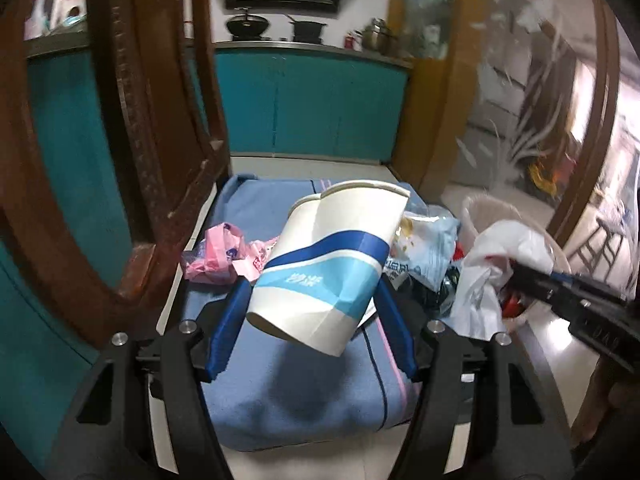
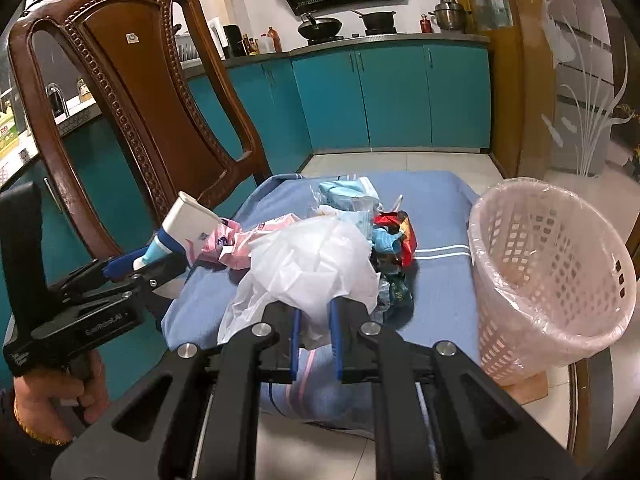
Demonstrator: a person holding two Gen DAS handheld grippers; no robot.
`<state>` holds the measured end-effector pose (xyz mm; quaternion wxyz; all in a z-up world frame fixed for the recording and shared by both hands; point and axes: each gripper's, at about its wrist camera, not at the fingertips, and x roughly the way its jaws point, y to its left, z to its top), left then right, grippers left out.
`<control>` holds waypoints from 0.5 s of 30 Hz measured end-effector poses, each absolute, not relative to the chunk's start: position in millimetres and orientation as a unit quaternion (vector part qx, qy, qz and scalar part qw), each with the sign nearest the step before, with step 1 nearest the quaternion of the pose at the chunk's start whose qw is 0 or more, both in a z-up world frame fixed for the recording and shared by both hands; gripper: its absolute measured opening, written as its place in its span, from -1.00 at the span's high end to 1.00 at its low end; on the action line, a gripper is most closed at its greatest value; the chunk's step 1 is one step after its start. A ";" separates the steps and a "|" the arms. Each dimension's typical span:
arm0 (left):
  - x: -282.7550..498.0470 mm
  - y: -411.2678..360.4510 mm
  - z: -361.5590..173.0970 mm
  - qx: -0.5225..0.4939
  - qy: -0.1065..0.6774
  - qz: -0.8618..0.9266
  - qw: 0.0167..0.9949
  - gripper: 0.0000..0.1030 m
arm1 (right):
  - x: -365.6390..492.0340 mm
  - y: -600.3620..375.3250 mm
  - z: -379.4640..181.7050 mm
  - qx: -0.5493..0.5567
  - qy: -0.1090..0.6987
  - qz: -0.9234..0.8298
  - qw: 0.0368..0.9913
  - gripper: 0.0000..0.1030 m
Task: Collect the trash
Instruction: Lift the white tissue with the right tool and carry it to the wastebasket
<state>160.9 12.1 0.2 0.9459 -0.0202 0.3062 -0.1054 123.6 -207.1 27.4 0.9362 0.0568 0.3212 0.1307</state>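
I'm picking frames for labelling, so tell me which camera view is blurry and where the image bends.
Left wrist view: motion blur smears the glass door and kitchen counter, though the paper cup stays fairly sharp. Right wrist view: crisp throughout; fisheye bends the chair and basket near the edges.

We see a white paper cup [image 1: 324, 264] w/ dark- and light-blue bands, pink wrapper [image 1: 224, 256], white plastic bag [image 2: 312, 264], pale pink lattice basket [image 2: 560, 280], blue cloth [image 2: 436, 216] w/ white stripes.

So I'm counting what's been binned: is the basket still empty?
Looks empty: through the pink basket's mesh and liner nothing shows inside, though its bottom is hidden.
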 end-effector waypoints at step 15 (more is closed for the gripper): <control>166.5 19.1 -7.7 -0.046 0.324 -0.107 0.939 -0.27 | 124.7 -201.7 27.2 0.039 0.323 0.114 0.939 0.74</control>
